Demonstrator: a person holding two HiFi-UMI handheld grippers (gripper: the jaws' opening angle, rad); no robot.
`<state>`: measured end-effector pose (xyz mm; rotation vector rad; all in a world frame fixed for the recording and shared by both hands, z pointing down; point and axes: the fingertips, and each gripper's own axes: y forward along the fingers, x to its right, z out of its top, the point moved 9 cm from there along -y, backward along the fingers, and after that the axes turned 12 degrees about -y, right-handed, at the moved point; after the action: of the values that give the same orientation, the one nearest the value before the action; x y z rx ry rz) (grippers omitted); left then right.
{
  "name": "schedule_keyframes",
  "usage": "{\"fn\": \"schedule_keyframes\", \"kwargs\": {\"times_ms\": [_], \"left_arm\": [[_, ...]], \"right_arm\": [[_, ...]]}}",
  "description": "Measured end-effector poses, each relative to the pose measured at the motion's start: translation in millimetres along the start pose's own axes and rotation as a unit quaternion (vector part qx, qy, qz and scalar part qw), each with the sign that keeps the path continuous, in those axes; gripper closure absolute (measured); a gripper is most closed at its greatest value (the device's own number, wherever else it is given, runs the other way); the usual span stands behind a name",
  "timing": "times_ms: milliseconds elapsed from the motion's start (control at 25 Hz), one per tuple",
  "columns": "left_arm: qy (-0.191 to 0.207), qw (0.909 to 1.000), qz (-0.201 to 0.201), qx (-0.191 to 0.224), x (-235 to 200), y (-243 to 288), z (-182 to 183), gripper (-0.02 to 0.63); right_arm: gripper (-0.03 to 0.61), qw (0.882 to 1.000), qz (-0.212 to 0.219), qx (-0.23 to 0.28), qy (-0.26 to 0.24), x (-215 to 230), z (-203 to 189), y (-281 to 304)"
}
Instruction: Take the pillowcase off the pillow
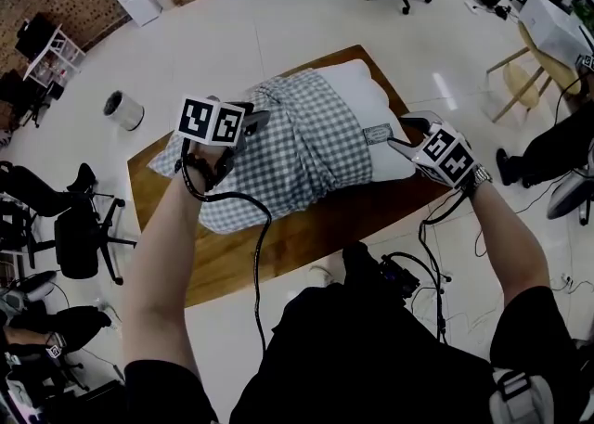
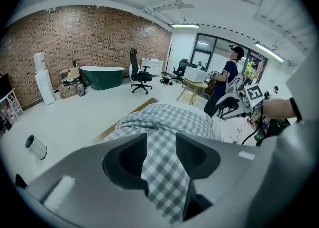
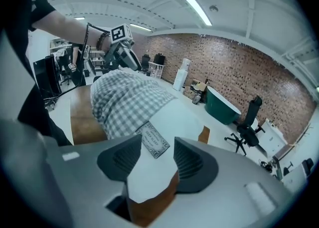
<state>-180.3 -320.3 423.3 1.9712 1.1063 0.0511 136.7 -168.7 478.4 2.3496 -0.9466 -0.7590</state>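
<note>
While the checked pillowcase (image 1: 297, 153) covers only the left and middle of the pillow (image 1: 371, 102) on the desk (image 1: 306, 237), the stripping looks part done, with the pillow's white right end already bare. The left claw (image 2: 161, 138) hangs over the case's left end, jaws apart with checked cloth showing between them but not pinched, and the right claw (image 3: 157, 142) stands equally wide at the bare right corner, gripping nothing. The next move likely calls for the left claw to clamp the case and draw it leftward while the right pins the pillow.
</note>
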Motion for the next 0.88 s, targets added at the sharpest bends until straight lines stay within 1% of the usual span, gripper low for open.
{"fn": "schedule_keyframes", "kwargs": {"times_ms": [280, 520, 680, 880], "left_arm": [[-0.013, 0.9986, -0.031, 0.041, 48.1, -21.0, -42.1, 0.398], [-0.045, 0.9960, -0.043, 0.064, 77.5, -10.9, -77.1, 0.379], [-0.072, 0.9940, -0.032, 0.076, 86.1, -0.7, -92.1, 0.370], [-0.109, 0.9903, -0.001, 0.086, 96.5, 22.8, -113.8, 0.365]], "right_arm": [[0.353, 1.000, -0.002, -0.002, -0.025, -31.8, 19.1, -8.8], [0.330, 0.999, 0.003, -0.001, -0.048, -40.2, 18.0, -6.7], [0.313, 0.998, 0.015, -0.001, -0.056, -39.4, 14.9, 0.1], [0.301, 0.997, 0.024, 0.002, -0.070, -35.5, -0.5, 9.9]]}}
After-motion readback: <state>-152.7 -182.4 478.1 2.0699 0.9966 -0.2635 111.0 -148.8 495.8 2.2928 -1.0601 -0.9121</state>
